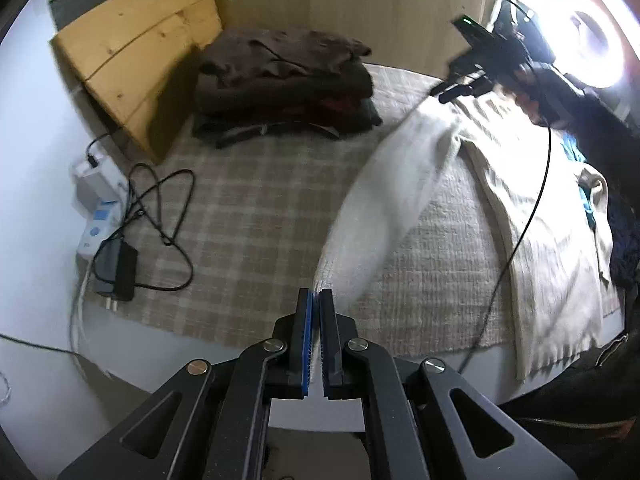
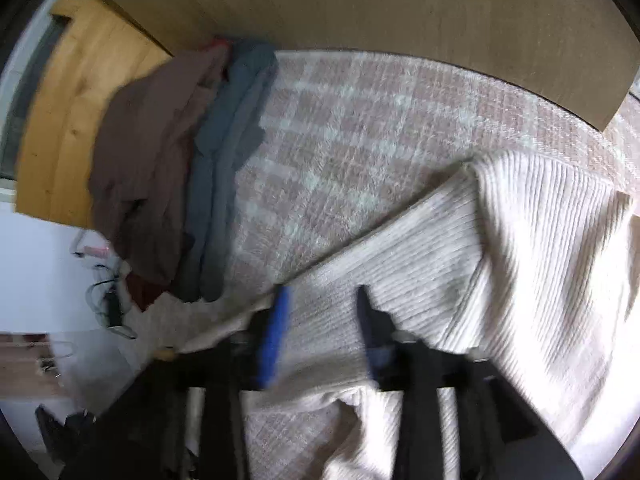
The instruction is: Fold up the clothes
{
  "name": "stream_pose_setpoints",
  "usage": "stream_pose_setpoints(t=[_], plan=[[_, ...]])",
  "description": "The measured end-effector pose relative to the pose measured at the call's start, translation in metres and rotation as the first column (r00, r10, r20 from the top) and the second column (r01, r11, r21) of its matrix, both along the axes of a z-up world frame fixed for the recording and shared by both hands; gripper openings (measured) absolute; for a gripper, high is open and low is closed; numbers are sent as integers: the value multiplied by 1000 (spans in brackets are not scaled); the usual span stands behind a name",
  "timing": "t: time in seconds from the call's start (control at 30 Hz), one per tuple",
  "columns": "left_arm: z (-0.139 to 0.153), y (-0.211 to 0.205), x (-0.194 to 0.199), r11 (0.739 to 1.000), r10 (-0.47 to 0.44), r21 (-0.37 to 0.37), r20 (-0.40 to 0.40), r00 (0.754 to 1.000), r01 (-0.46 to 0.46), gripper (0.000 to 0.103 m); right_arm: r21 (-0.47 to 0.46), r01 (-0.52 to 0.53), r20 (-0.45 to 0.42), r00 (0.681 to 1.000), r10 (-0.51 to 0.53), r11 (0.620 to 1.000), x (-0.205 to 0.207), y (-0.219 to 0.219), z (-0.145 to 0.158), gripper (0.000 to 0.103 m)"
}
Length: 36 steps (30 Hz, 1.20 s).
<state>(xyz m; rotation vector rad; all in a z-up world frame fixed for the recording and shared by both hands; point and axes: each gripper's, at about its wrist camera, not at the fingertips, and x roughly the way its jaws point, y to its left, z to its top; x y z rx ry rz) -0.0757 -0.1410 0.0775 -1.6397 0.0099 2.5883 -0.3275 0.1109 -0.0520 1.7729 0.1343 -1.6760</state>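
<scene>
A cream ribbed sweater (image 1: 404, 200) lies spread on the plaid blanket (image 1: 248, 208), one sleeve running diagonally toward my left gripper (image 1: 316, 295). That gripper hovers over the blanket's near edge, shut, with nothing between its blue pads. My right gripper (image 1: 442, 95), held by a hand in a dark sleeve, hangs over the sweater's far end. In the right wrist view the picture is blurred. There my right gripper (image 2: 323, 294) stands open just above the sweater (image 2: 500, 240), with ribbed fabric showing in the gap between its fingers but not pinched.
A stack of folded dark clothes (image 1: 280, 80) sits at the blanket's far side, against a wooden board (image 1: 132, 68). A power strip (image 1: 96, 224) with tangled black cables and a charger lies left of the blanket. A black cable (image 1: 520, 232) drapes across the sweater.
</scene>
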Motion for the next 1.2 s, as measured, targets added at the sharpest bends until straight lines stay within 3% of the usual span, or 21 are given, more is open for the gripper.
stream_pose_setpoints(t=[0.17, 0.23, 0.37, 0.4, 0.47, 0.5, 0.57, 0.67, 0.8, 0.93, 1.03, 1.13, 1.2], plan=[[-8, 14, -4, 999, -41, 9, 4, 999, 41, 3, 138, -6, 28, 1000, 2, 990, 7, -35, -25, 43], [-10, 16, -4, 999, -46, 12, 5, 999, 46, 3, 168, -22, 5, 1000, 22, 985, 11, -47, -28, 52], [-12, 16, -5, 999, -46, 9, -4, 999, 46, 3, 243, -176, -97, 974, 204, 954, 32, -69, -28, 54], [-14, 14, -6, 999, -39, 0, -6, 999, 39, 3, 257, -201, -125, 963, 239, 945, 37, -70, -28, 49], [-19, 7, -10, 999, -10, 30, -10, 1000, 10, 3, 265, -213, -168, 950, 262, 940, 37, -66, -26, 14], [-19, 4, -11, 999, 2, 51, -16, 1000, -2, 3, 234, -196, -155, 960, 235, 952, 31, -60, -26, 5], [-11, 4, -9, 997, 10, 75, -41, 999, -7, 3, 134, -167, -111, 977, 183, 977, 20, -45, -21, 5], [15, 15, 1, 992, -28, 123, -96, 995, 40, 3, -1, -129, -114, 985, 128, 992, 10, -13, 3, 5], [43, 59, 24, 978, -151, 126, -130, 980, 167, 3, -76, -61, -114, 992, 52, 995, 4, 29, 28, 5], [47, 120, 47, 936, -309, 138, -109, 945, 323, 3, -96, -20, -101, 995, 10, 995, -3, 81, 31, 5], [33, 168, 60, 887, -428, 160, -68, 901, 434, 3, -103, 26, -91, 995, -35, 994, 1, 118, 20, 5], [-8, 215, 70, 828, -540, 195, 29, 841, 525, 8, -21, 87, -35, 996, -87, 996, 0, 141, -18, 9], [-39, 238, 78, 813, -576, 191, 133, 806, 550, 9, -7, 107, 36, 994, -107, 994, -2, 154, -33, 9]])
